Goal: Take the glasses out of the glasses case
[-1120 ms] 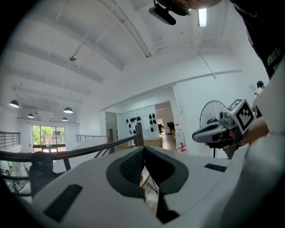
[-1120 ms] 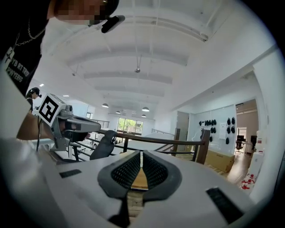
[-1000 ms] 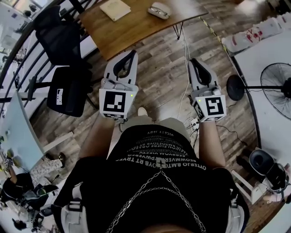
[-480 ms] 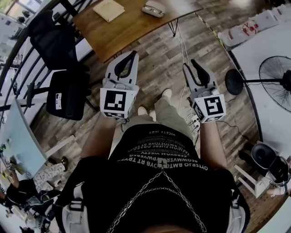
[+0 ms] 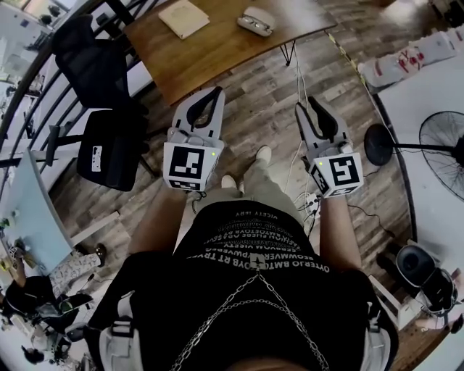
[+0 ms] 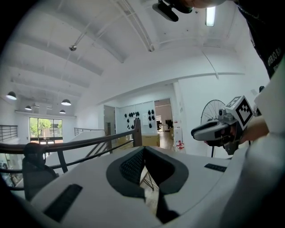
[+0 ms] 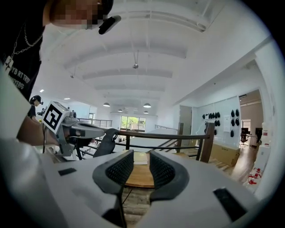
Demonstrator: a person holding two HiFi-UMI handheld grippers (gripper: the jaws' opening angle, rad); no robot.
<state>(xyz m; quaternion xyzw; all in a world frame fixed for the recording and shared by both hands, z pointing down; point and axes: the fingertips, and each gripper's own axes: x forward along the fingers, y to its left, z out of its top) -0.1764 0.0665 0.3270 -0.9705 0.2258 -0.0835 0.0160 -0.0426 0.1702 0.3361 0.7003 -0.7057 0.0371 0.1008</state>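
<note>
A pale oval glasses case (image 5: 255,20) lies shut on the brown wooden table (image 5: 217,51) at the top of the head view, well ahead of both grippers. My left gripper (image 5: 215,93) (image 6: 143,150) is held over the wood floor short of the table's edge, its jaw tips together and empty. My right gripper (image 5: 306,106) (image 7: 141,153) hangs level with it to the right. Its jaws are opening, with a clear gap and nothing between them; the table (image 7: 139,177) shows through that gap. Each gripper view also shows the other gripper off to the side.
A beige pad (image 5: 183,17) lies on the table left of the case. A black office chair (image 5: 101,80) and a dark railing stand at the left. At the right are a standing fan (image 5: 442,138) and a white table (image 5: 428,80). Cables run along the floor near a shoe (image 5: 263,153).
The right gripper's jaws have parted from shut to a clear gap. A foot has stepped forward, and both grippers have shifted slightly toward the table.
</note>
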